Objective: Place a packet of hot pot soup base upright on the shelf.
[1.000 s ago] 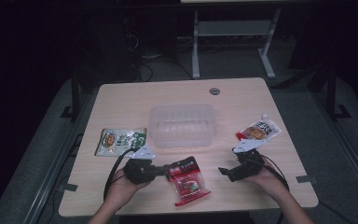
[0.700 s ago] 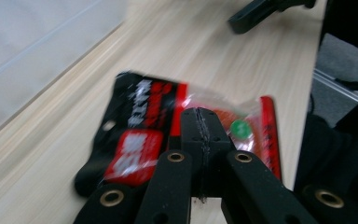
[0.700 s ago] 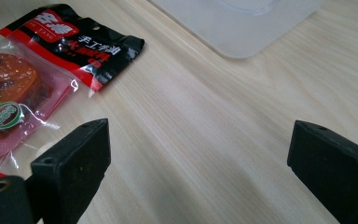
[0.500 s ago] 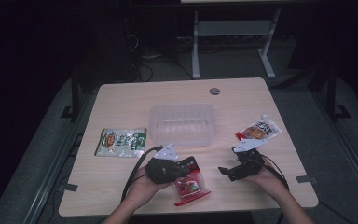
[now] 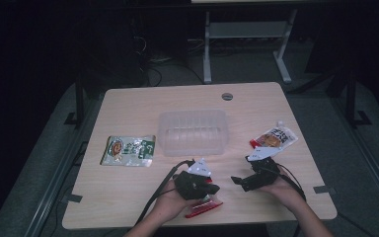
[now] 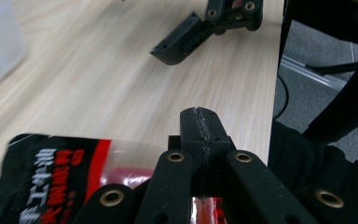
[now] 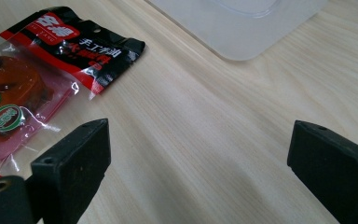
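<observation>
The left hand-held gripper [image 5: 212, 189] is hovering low over the near edge of the bench [image 5: 128, 197], its jaws pressed flat together with nothing showing between the tips in its own view. Right under it, the red and black snack packet [image 5: 205, 207] is lying flat on the wood, poking out below the gripper body in the high view; whether the gripper is touching the packet, the pictures are not making clear. From the left gripper view the packet [image 6: 51, 168] is sitting just behind and beneath the closed jaws, its printed end pointing away. Over on the other side, the right hand-held gripper [image 5: 242, 181] is resting near the bench edge with its jaws spread wide and empty, bare wood lying between them, and it is pointing across toward the packet. In the right gripper view, the packet [image 7: 51, 51] is lying off to the upper left. Farther back, the clear plastic tray [image 5: 192, 132] is sitting in the middle of the bench, a green packet [image 5: 128, 150] is lying to its left, and an orange packet [image 5: 275, 138] is lying to its right, just beyond the right hand.
</observation>
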Tool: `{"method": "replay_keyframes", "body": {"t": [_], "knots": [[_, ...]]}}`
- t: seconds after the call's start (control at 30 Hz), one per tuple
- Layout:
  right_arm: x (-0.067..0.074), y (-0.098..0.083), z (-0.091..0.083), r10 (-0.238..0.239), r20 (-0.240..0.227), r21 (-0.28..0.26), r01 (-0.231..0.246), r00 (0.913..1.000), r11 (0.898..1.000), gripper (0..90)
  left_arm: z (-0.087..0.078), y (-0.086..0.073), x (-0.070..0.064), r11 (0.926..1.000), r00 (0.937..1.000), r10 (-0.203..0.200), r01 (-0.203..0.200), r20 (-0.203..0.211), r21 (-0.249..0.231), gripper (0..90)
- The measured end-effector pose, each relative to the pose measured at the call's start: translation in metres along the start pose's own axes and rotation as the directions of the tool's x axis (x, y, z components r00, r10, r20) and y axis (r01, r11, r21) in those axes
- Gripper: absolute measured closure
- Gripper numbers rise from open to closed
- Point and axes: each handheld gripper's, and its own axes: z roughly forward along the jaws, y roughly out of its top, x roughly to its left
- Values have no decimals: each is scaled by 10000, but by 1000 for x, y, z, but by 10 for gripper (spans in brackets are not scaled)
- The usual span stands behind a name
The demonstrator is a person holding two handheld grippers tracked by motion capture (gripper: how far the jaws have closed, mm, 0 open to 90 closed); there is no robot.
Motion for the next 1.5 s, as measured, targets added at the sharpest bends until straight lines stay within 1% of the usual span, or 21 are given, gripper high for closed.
{"method": "replay_keyframes", "body": {"t": [0.03, 0.13, 0.23, 0.3, 0.37, 0.57, 0.6, 0.7, 0.73, 0.77, 0.83, 0.87, 0.9, 0.93, 1.03, 1.07, 1.1, 1.17, 1.37, 1.43, 1.5], "knots": [[0, 0, 0, 0, 0, 0, 0, 10000, 10000, 56, 0, 0, 0, 10000, 10000, 0, 0, 0, 0, 897], [1, 0, 0, 26, 8, 22, -26, 10000, 10000, 57, 12, -1, -2, 9995, 10000, -38, 38, 11, 317, 897], [1, 0, 0, 44, 10, 11, -44, 10000, 10000, 57, 17, -2, -2, 9989, 10000, 14, -14, -15, 467, 897], [0, 0, -1, 42, 5, 57, -42, 10000, 10000, 57, 21, -6, -2, 9961, 9998, 193, -183, -106, 858, 897], [1, 0, -1, 52, 28, 56, -52, 10000, 10000, 57, 23, -9, -1, 9955, 9999, 27, -14, -134, 943, 897], [0, 0, -1, 95, 32, 18, -95, 9999, 10000, 57, 22, -15, 0, 9942, 9999, -78, 92, -130, 1071, 897], [0, 0, -1, 78, 35, 18, -78, 10000, 10000, 57, 20, -16, 1, 9926, 9999, 35, -18, -139, 1211, 897], [0, 0, -1, 65, 37, 41, -65, 10000, 10000, 57, 15, -20, 0, 9922, 9997, -155, 179, -205, 1235, 897], [0, 0, -1, 76, 34, 49, -76, 10000, 10000, 57, 13, -22, 0, 9917, 9996, -154, 181, -225, 1273, 897], [0, 0, -1, 73, 32, 50, -73, 10000, 10000, 57, 11, -22, 1, 9895, 9997, -13, 50, -254, 1442, 897], [0, 0, -1, 52, 48, 29, -52, 10000, 10000, 57, 10, -23, 0, 9901, 9995, -122, 159, -274, 1392, 897], [0, 0, -1, 66, 62, 34, -66, 10000, 10000, 57, 5, -26, 0, 9869, 9995, -19, 68, -303, 1614, 897], [0, 0, -1, 66, 62, 34, -66, 10000, 10000, 57, 5, -26, 0, 9869, 9995, -19, 68, -303, 1614, 897], [0, 0, -2, 75, 66, 28, -75, 10000, 10000, 57, 3, -27, -1, 9873, 9993, -145, 198, -344, 1573, 897], [-1, -1, -2, 60, 71, 30, -60, 10000, 10000, 57, -4, -32, -2, 9861, 9991, -138, 200, -390, 1651, 897], [-1, -1, -2, 60, 77, 36, -61, 10000, 10000, 57, -9, -35, -3, 9842, 9991, -122, 193, -413, 1759, 897], [-1, -1, -2, 60, 77, 36, -61, 10000, 10000, 57, -9, -35, -3, 9842, 9991, -122, 193, -413, 1759, 897], [0, -1, -1, 67, 85, 19, -67, 9999, 10000, 57, -15, -41, -4, 9836, 9986, -267, 342, -447, 1769, 897], [0, -1, -1, 102, 83, 32, -102, 9999, 9999, 57, -34, -57, -4, 9819, 9954, -441, 588, -847, 1802, 897], [0, -1, 0, 107, 76, 46, -107, 9999, 9999, 57, -37, -60, -3, 9818, 9950, -469, 622, -884, 1795, 897], [1, -1, 0, 98, 84, 81, -99, 9999, 9999, 57, -44, -66, -1, 9817, 9928, -531, 716, -1076, 1765, 897]]}}
